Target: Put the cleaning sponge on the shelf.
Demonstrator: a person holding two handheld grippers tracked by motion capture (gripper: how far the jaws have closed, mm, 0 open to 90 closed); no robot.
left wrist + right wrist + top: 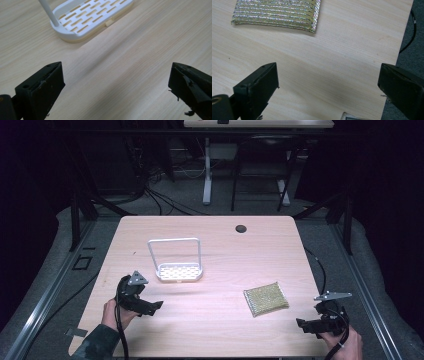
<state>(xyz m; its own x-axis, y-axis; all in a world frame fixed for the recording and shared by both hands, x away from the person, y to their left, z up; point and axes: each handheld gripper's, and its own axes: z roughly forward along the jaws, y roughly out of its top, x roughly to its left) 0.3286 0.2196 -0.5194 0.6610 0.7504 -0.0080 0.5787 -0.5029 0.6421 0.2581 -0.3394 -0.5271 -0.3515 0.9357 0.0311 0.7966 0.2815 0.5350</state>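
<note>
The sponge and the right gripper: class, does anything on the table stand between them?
Nothing visible does. The sponge lies flat on bare table, ahead of the open right gripper. The white rack stands farther left, nearer the left gripper.

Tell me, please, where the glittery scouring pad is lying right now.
In the high view, the scouring pad lies flat on the table's right half, just ahead of the right gripper and right of the white slotted rack.

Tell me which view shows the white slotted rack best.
The high view: the white slotted rack appears whole, its tall loop handle upright over the slotted tray. The left gripper view catches one tray end and the handle's foot, cropped at the top edge.
</note>
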